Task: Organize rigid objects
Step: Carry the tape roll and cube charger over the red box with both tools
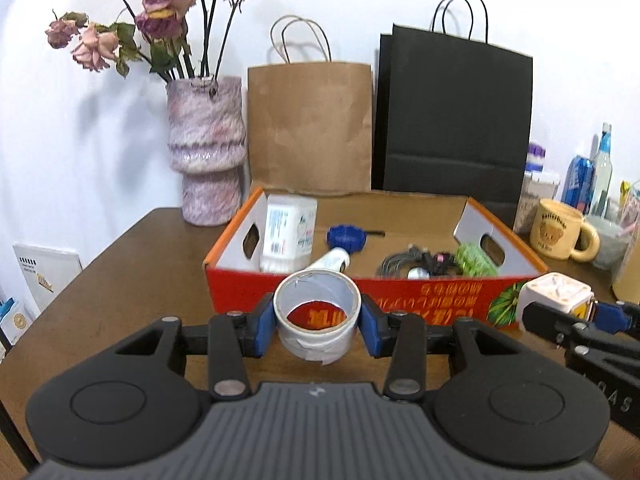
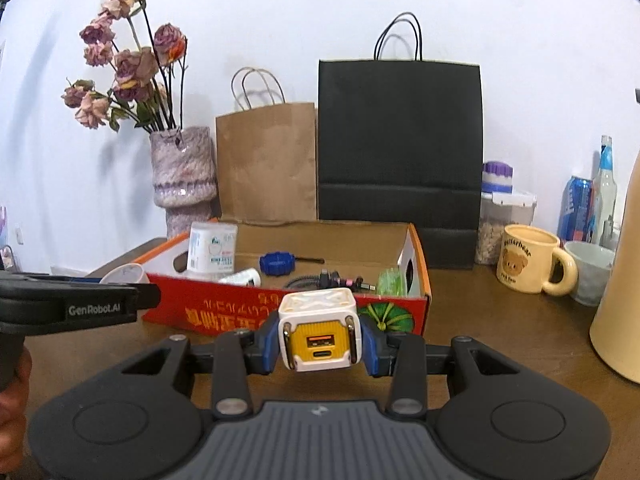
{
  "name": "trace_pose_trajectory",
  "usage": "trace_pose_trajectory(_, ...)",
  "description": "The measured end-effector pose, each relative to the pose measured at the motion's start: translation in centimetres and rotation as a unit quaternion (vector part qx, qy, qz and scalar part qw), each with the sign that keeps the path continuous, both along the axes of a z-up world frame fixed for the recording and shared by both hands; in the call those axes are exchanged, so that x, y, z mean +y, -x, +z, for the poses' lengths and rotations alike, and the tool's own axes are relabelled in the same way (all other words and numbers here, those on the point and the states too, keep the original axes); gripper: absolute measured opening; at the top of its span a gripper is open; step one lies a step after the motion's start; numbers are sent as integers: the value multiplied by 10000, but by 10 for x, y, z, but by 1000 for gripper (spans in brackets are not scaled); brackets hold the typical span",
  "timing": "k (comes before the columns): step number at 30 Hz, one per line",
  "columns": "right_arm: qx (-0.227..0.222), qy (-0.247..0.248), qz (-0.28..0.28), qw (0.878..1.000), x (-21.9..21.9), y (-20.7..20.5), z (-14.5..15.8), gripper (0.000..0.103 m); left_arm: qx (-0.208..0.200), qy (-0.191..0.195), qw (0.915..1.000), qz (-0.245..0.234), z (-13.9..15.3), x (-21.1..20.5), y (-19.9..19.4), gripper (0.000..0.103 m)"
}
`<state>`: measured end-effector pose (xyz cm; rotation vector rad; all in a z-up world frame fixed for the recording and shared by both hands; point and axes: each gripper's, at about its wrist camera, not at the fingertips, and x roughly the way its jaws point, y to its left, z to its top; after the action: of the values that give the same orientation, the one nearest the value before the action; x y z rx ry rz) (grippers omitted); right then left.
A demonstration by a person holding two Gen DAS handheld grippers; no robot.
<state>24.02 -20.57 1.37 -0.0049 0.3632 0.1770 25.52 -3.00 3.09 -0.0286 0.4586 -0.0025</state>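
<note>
My left gripper (image 1: 318,322) is clamped on the tape roll (image 1: 317,312), blue pads pressing both sides of the ring, its open core facing me, and it hangs above the counter (image 1: 132,264) just short of the red front wall of the box (image 1: 416,292). My right gripper (image 2: 318,340) is closed on the cube charger (image 2: 318,330), white shell with a yellow face and ports looking back at me, also held just in front of that same wall. From the left camera I can see the charger (image 1: 554,294) off to the right, near the box corner, so both loads sit side by side but apart. Inside the box: a white pack (image 1: 288,236) standing in the far left corner, a white tube (image 1: 330,260) lying beside it, a blue round piece (image 1: 346,237) toward the back, a tangle of black cable (image 1: 408,262) in the middle, and something green (image 1: 476,260) against the right end wall. Behind the box, a brown bag (image 1: 310,128) and a black bag (image 1: 452,120) stand against the wall, with a pink vase (image 1: 206,148) of dried roses to the left. Out right on the counter I've got a bear mug (image 2: 528,260), a blue can (image 2: 576,208), a clear bottle (image 2: 606,188) and a jar with a purple lid (image 2: 498,178).
</note>
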Motion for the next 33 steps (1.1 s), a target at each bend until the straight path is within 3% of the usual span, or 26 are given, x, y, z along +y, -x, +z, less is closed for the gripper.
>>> trace_pose_trajectory(16, -387, -169, -161, 9990, 2, -39, 19, 39, -273, 341, 9987, 266, 28, 2, -40, 44)
trace_pose_trajectory(33, -325, -188, -188, 9991, 1, -117, 15, 39, -236, 330, 9983, 418, 24, 5, -115, 44)
